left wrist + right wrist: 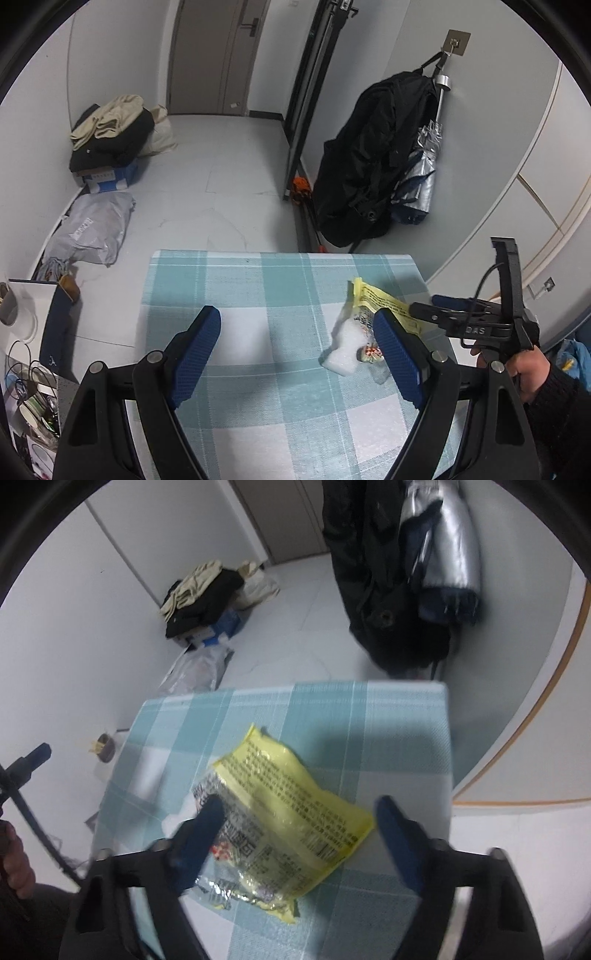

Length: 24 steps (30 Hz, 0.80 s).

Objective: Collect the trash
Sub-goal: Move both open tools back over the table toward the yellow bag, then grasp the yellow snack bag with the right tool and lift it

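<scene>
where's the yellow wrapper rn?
Yellow wrapper lies flat on the checked table, near its right side, between the open right gripper fingers. In the left wrist view it sits right of the white foam piece.

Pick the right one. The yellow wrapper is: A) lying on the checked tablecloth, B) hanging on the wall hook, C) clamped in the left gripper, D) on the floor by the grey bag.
A: the yellow wrapper lies flat on the checked tablecloth, between the right gripper's open fingers.
</scene>
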Available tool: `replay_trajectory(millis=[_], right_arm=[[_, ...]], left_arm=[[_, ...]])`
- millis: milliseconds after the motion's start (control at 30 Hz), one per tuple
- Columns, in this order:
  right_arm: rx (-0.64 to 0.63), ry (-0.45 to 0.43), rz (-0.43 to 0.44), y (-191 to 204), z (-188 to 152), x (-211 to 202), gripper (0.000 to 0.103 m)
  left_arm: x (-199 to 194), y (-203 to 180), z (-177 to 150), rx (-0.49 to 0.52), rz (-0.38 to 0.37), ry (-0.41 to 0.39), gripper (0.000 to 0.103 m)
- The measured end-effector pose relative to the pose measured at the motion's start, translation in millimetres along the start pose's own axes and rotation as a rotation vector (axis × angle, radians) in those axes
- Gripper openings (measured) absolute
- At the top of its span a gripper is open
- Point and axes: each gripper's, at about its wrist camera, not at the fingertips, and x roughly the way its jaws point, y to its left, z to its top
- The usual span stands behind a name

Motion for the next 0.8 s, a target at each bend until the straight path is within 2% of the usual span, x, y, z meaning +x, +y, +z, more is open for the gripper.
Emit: replay_trajectory(millis=[200, 467, 567, 633, 800], right_arm=[[-0.041, 0.031, -0.031, 0.4, -3.3, 9.0, 0.068], [-0.122, 0.067, -0.083, 6.4, -3.5, 24.3, 0.067], [-0.159, 0.084, -0.102, 12.3, -7.1, 26.4, 0.06], [-0.175, 0.085, -0.112, 14.2, -8.4, 26.1, 0.052], [-0.15, 0.083, -0.132, 8.7, -9.2, 23.7, 0.027]], left_arm=[[0.9, -1.2, -2.5, 0.003, 0.002, 0.012, 0.082], [4.0, 4.7, -1.6, -0.023, 0.016, 0.027, 0.082], [5.6, 6.2, -1.6, -0.033, 0.018, 0.033, 0.082], [6.5, 7.0, -1.0, -0.039, 0.02, 0.034, 0.082], [9.4, 8.3, -0.7, -0.06, 0.014, 0.046, 0.082]])
